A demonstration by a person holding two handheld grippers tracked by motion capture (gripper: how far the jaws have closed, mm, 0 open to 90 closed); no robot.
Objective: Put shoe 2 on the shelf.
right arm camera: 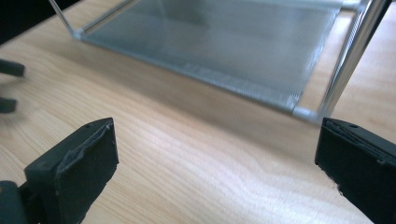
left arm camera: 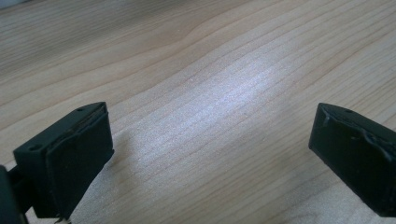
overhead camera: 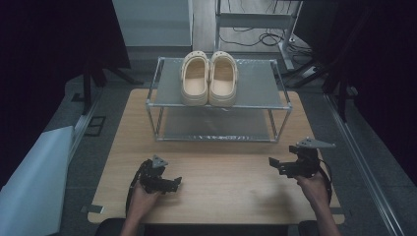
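1. Plainly, the right gripper [overhead camera: 279, 166] was released, jaws wide apart with nothing between them, low over the wooden table [overhead camera: 221, 191].
2. Likewise the left gripper [overhead camera: 173, 184] was spread and empty, close above the bare wood.
3. Ahead of both, well apart from them, stood the metal rack [overhead camera: 255, 83]; its lower shelf [right arm camera: 224, 42] lay just beyond the right jaws.
4. Farther still, the pair of cream clogs [overhead camera: 209, 78] sat side by side on the top shelf; judging by that, placing looked finished, with nothing left to carry.
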